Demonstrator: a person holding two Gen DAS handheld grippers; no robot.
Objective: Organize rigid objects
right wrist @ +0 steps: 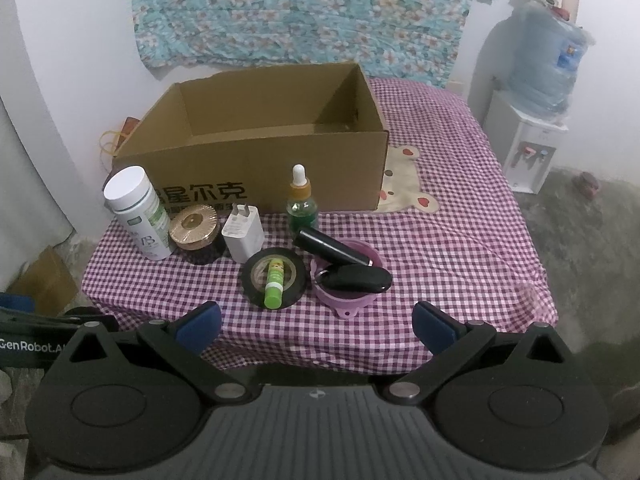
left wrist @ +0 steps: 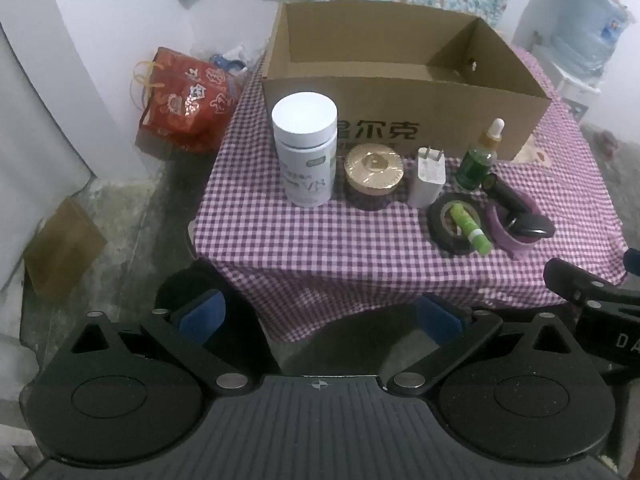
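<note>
An open cardboard box [left wrist: 404, 120] [right wrist: 256, 164] stands at the back of the checked table, nothing showing inside. In front of it, left to right: a white pill bottle [left wrist: 305, 148] [right wrist: 138, 212], a gold round tin [left wrist: 374, 172] [right wrist: 195, 226], a white charger plug [left wrist: 427, 176] [right wrist: 243, 232], a green dropper bottle [left wrist: 478, 160] [right wrist: 302, 204]. Nearer stand a black tape roll [left wrist: 440, 226] [right wrist: 254, 284] with a green lip balm [left wrist: 472, 226] [right wrist: 274, 282] across it, and a purple cup [left wrist: 516, 240] [right wrist: 344, 300] with a black tube [right wrist: 332, 250] and a black key fob [left wrist: 532, 226] [right wrist: 358, 278] resting on it. My left gripper [left wrist: 320, 316] and right gripper [right wrist: 316, 324] hover open before the table's front edge, holding nothing.
A red gift bag [left wrist: 184, 100] and a brown paper bag [left wrist: 60, 248] sit on the floor left of the table. A water dispenser [right wrist: 532, 120] stands at the right. A floral cloth [right wrist: 312, 12] hangs on the wall behind. The right gripper's body [left wrist: 592, 308] shows at the left view's right edge.
</note>
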